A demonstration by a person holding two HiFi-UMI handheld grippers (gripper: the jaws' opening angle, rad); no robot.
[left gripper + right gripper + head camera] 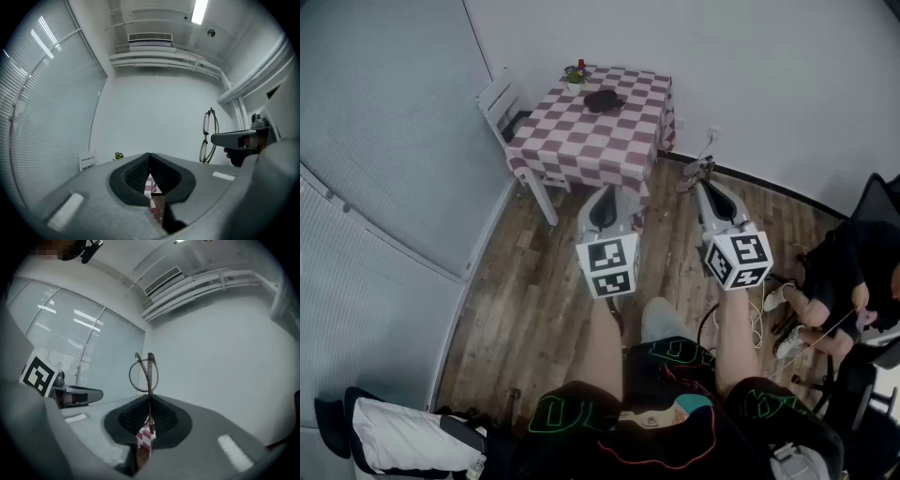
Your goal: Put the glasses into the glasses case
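The thin-framed glasses stand upright between the pads of my right gripper, which is shut on them. In the head view the glasses stick out from the right gripper above the wooden floor, short of the table. The left gripper view shows the glasses off to its right. A dark glasses case lies on the checkered table, far ahead of both grippers. My left gripper is level beside the right one; its jaws are shut with nothing between them.
A small potted plant stands at the table's far left corner. A white chair sits left of the table. A seated person and cables are on the right. A white bag lies at the bottom left.
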